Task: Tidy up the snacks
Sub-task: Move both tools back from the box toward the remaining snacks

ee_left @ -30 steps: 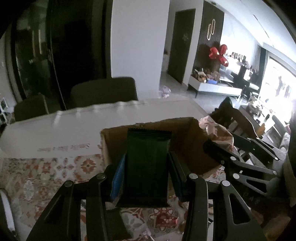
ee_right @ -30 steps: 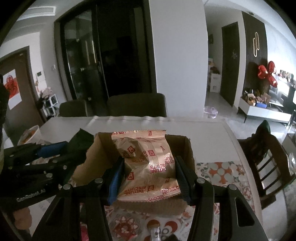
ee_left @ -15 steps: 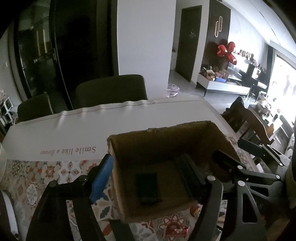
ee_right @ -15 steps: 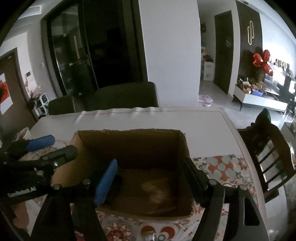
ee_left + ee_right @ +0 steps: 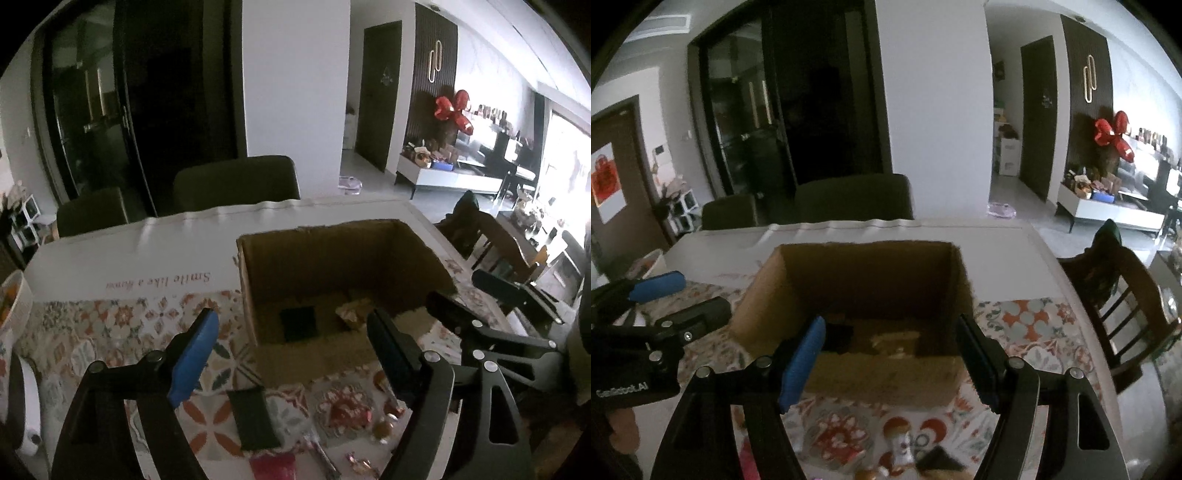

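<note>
An open cardboard box (image 5: 325, 243) stands on the patterned tablecloth; it also shows in the right wrist view (image 5: 864, 258). Inside lie a dark green packet (image 5: 297, 324) and a gold biscuit packet (image 5: 352, 314), seen again in the right wrist view as the dark packet (image 5: 839, 338) and gold packet (image 5: 895, 341). My left gripper (image 5: 291, 350) is open and empty in front of the box. My right gripper (image 5: 892, 363) is open and empty, just short of the box's near wall. Another dark packet (image 5: 253, 419) and red and gold snacks (image 5: 345, 408) lie on the cloth below.
The table carries a white runner (image 5: 155, 258) behind the box. Dark chairs (image 5: 236, 181) stand at the far edge, a wooden chair (image 5: 1115, 295) at the right. A white bowl (image 5: 13, 302) sits at the left. Small snacks (image 5: 901, 439) lie near the front edge.
Both grippers have opened and dropped their packets into the box, the green one from the left and the gold one from the right. Both have pulled back toward the near side.
</note>
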Tool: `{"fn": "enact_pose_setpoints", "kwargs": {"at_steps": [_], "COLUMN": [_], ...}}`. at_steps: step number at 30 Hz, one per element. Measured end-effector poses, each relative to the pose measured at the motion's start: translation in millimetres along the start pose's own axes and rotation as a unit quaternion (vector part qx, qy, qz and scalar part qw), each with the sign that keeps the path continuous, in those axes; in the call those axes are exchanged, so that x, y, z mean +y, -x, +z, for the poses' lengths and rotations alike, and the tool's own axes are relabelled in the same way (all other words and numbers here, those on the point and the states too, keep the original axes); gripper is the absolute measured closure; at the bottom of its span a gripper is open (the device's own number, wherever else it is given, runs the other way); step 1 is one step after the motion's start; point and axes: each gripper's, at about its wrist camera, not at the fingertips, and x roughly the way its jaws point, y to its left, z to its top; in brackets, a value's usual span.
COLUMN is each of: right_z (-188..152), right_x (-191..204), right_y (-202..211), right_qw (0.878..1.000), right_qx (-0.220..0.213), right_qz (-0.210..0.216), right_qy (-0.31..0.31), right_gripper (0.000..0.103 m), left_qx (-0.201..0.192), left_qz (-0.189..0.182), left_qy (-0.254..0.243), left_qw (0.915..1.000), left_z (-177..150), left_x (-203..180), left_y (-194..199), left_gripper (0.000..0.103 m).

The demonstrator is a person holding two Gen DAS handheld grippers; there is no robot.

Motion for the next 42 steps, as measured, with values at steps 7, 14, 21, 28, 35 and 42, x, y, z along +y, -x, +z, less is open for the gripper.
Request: {"fn": "enact_pose_setpoints", "kwargs": {"at_steps": [7, 14, 21, 28, 35, 42], "right_z": [-21.8, -46.8, -77.0, -102.2, -128.2, -152.2], "right_x": [11.9, 25.6, 34.4, 41.8, 42.1, 36.0], "right_y": [21.6, 33.5, 39.7, 46.6, 44.3, 37.2], "right_qw": [1.000, 1.000, 1.000, 1.000, 0.999, 0.997], "right_qx": [-0.006, -0.001, 0.016, 0.025, 0.045, 0.063], "right_qz": [0.008, 0.014, 0.010, -0.007, -0.016, -0.033], "right_qy": [0.001, 0.012, 0.005, 0.007, 0.000, -0.015], "right_gripper": [0.030, 0.030, 0.030, 0.030, 0.030, 0.030], "left_qx": [0.004, 0.013, 0.025, 0.047, 0.067, 0.088], "left_qz": [0.020, 0.030, 0.038, 0.034, 0.033, 0.037], "left_qy": [0.011, 0.029, 0.037, 0.051, 0.059, 0.056], "left_qw": [0.9997, 0.9991, 0.9983, 0.9970, 0.9955, 0.9938], "left_z": [-27.5, -60.7, -97.8, -130.6, -159.9, -182.9], "left_x": [3.8, 12.9, 20.9, 26.2, 27.1, 24.3], "left_y": [20.3, 33.4, 40.6, 37.2, 28.4, 16.5], "left_gripper": [0.021, 0.021, 0.021, 0.021, 0.021, 0.021]}}
